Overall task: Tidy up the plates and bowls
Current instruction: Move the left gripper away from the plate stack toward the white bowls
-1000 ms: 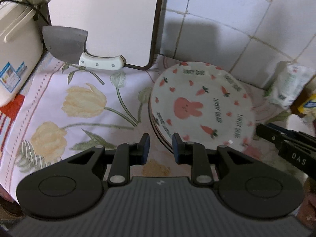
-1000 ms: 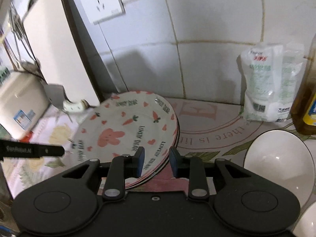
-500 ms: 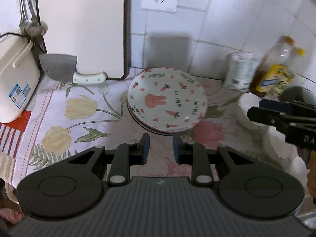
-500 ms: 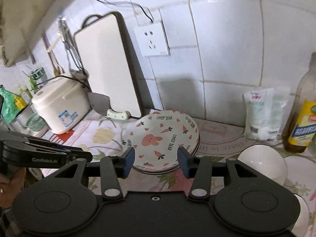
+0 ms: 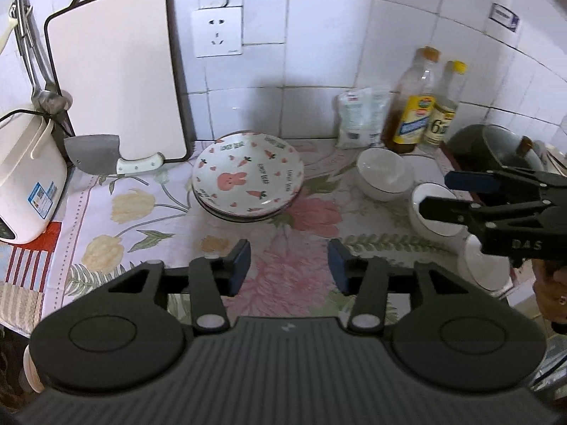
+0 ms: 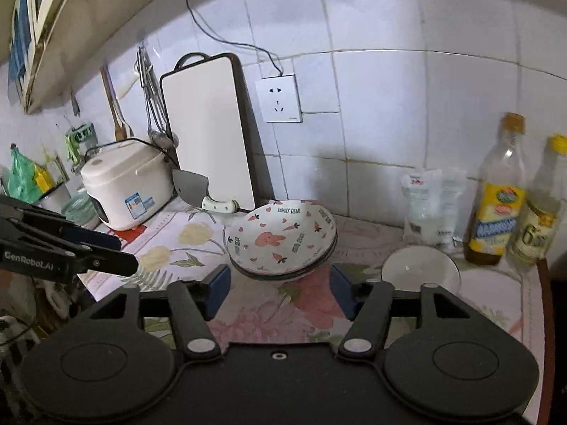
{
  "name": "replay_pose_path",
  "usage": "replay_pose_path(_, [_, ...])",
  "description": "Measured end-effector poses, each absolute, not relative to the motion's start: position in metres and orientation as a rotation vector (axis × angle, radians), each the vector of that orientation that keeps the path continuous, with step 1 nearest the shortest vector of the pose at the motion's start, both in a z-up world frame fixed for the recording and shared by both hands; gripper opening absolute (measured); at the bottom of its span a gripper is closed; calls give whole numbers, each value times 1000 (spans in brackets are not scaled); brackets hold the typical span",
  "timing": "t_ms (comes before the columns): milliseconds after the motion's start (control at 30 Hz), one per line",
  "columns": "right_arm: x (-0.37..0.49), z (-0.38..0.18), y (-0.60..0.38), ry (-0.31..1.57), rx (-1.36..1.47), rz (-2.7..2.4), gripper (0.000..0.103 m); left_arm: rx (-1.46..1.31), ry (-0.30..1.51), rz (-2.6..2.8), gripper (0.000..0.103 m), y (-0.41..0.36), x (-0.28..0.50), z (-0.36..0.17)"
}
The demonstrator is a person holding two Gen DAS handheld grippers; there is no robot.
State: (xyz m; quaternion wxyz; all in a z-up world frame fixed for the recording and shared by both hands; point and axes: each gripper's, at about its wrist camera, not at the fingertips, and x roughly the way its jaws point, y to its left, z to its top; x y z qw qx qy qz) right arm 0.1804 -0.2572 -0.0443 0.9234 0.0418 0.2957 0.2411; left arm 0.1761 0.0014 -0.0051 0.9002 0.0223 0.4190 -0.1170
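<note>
Both jaws opening and empty, left gripper (image 5: 288, 265) and right gripper (image 6: 280, 292) short of the stacked plates (image 5: 248, 177).

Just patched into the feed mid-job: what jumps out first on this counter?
The stack of bunny-and-carrot plates sits mid-counter on the floral cloth, just in front of the white cutting board leaning on the tiled wall with a cleaver at its foot. To the plates' right stand white bowls, apart from one another. Both the left gripper and right gripper are opening, with nothing between their jaws.
</note>
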Motion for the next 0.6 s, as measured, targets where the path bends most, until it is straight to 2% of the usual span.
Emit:
replay_pose_path(133, [152,-36,-272,638,88,519,77,68,899,-281,49,-14,156,-2])
replay_pose_path(167, [144,-35,-275,643,83,520,84,79,892,-290,50,-19,150,0])
replay_pose_path(233, [125,-30,-279,620,51,515,92,101,877,-303,53,-28,139,2])
replay_pose_path(367, [92,-25,-292,585,25,475,92,111,885,-329,58,-45,124,2])
replay_pose_path(433, [79,-24,-300,575,25,458,93,134,896,-359,64,-57,118,0])
replay_pose_path(600, [46,-28,-316,547,-3,412,95,194,914,-395,67,-81,107,-10])
